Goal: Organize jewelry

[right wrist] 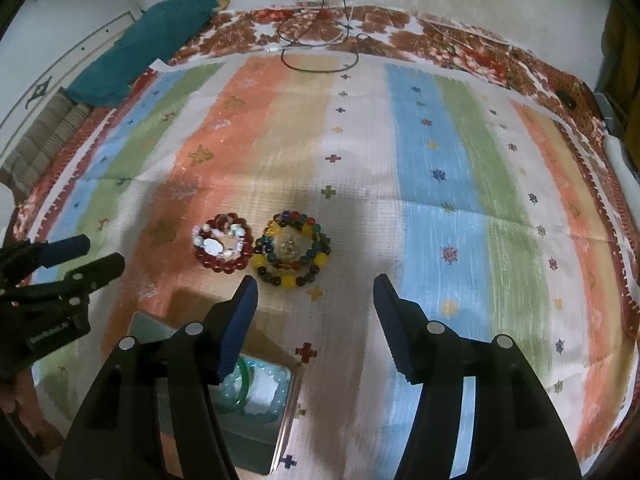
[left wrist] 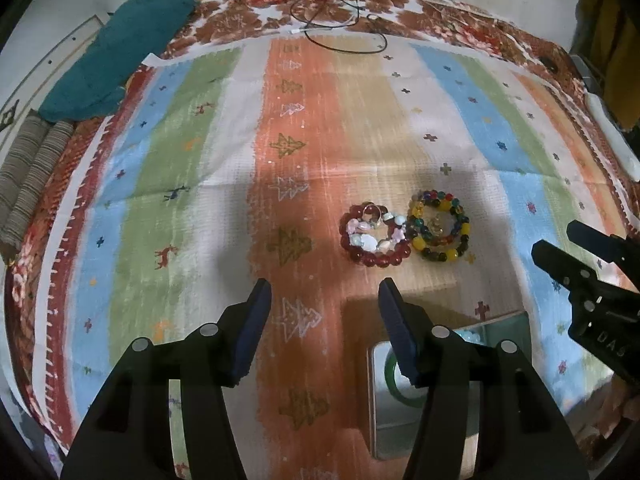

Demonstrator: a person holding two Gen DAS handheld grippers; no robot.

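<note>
While you hold both grippers above the striped cloth (right wrist: 436, 152), nothing is between the fingers of either one. Your left gripper (left wrist: 325, 312) has its two blue pads spread apart, and under the gap you see only the orange stripe of the cloth. Your right gripper (right wrist: 316, 304) is spread in the same way, over the white and beige part of the cloth.

Two bead bracelets lie flat on the cloth, near its middle and a little toward your side. The red bracelet (right wrist: 224, 246) has some pale, shell-like pieces inside its ring. The multicolour bracelet (right wrist: 294, 254), with yellow, green and dark beads, has a small golden charm in its centre. The two rings touch each other, side by side, the red one at the left. They lie just ahead of the fingertips of both grippers, not touched by them.

Near the edge of the cloth that is closest to you stands an open box (right wrist: 288, 408) with a shiny rim. Inside it you can see a green bangle (right wrist: 244, 384) and a pale turquoise bead bracelet (right wrist: 276, 376); the left finger of the right gripper covers part of them.

At the far edge of the cloth a thin black cable (left wrist: 344, 46) lies in loops, and a teal cloth (left wrist: 132, 48) lies at the far left corner.
</note>
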